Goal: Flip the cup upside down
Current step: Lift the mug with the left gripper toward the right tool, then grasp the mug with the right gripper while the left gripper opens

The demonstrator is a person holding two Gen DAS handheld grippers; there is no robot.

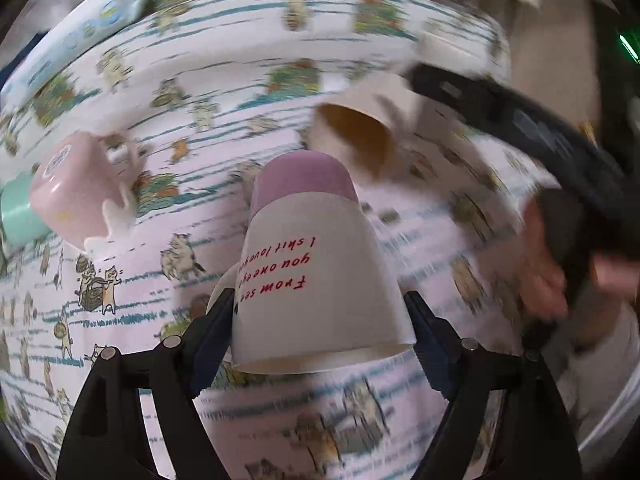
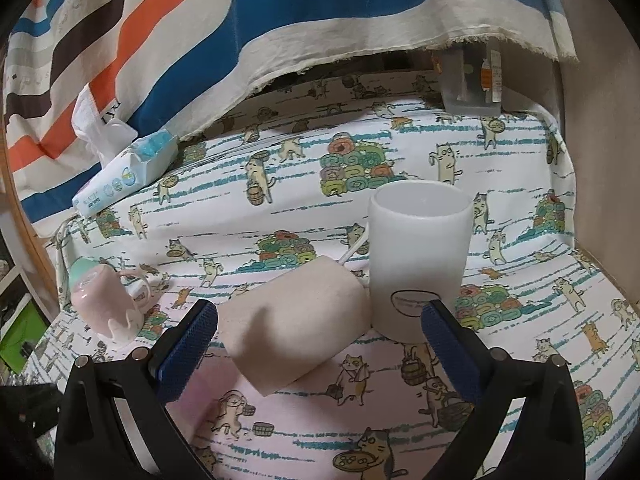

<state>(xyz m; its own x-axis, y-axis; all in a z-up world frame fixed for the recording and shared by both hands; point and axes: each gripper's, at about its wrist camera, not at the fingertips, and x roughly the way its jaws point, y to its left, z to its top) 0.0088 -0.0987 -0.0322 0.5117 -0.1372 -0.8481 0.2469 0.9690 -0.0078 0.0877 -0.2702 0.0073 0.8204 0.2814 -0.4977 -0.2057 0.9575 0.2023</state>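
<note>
In the left wrist view my left gripper [image 1: 320, 320] is shut on a white mug with red writing and a purple base [image 1: 316, 268]; the mug is tilted, its base pointing away and its rim toward the camera. In the right wrist view my right gripper [image 2: 320, 328] is open and empty, just in front of a beige cup [image 2: 296, 320] lying on its side and a white mug [image 2: 418, 256] standing upright. The beige cup also shows in the left wrist view [image 1: 360, 136], lying on its side with the right gripper's black body [image 1: 520, 128] beside it.
A pink mug [image 2: 106, 304] stands upside down at the left, with a mint cup [image 2: 82, 268] behind it; it also shows in the left wrist view [image 1: 80, 188]. A tissue pack [image 2: 124, 172] lies at the back left. A striped cloth [image 2: 280, 12] hangs behind the cat-print tablecloth [image 2: 280, 420].
</note>
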